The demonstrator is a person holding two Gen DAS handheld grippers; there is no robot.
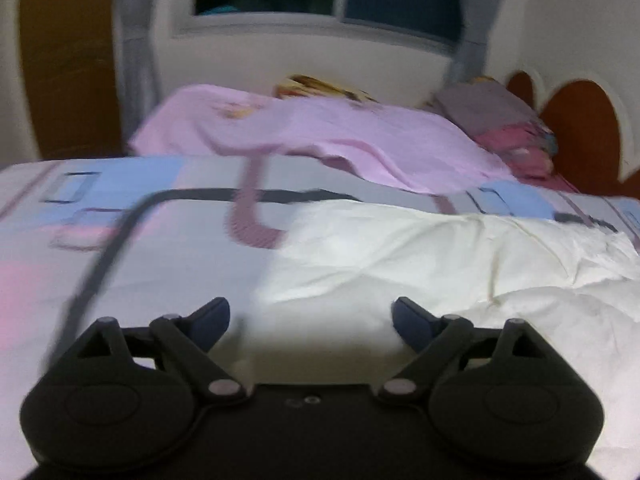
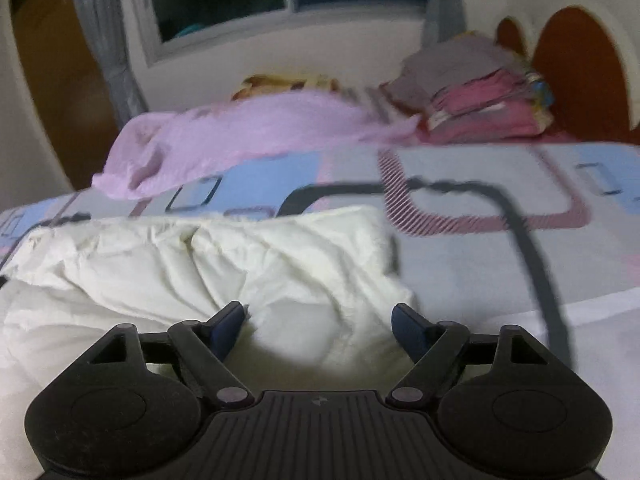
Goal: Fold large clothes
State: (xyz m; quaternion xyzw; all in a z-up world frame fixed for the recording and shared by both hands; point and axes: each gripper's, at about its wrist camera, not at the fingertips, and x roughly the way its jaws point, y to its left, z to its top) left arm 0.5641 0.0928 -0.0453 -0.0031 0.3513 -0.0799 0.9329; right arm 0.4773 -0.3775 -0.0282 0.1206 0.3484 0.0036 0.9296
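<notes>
The white garment [image 1: 460,264] lies crumpled on the near part of the bed [image 1: 120,248], its long axis running left to right. The left tool [image 1: 311,316] hangs wide and empty at its left edge. The right tool [image 2: 318,322], equally wide and empty, sits right over the cloth's right end, probably the nearer one.

White garment [image 1: 460,264]: creased matt cloth. Bedsheet [image 1: 168,248]: smooth printed cloth. Tongs [image 1: 311,318]: matt black plastic.
</notes>
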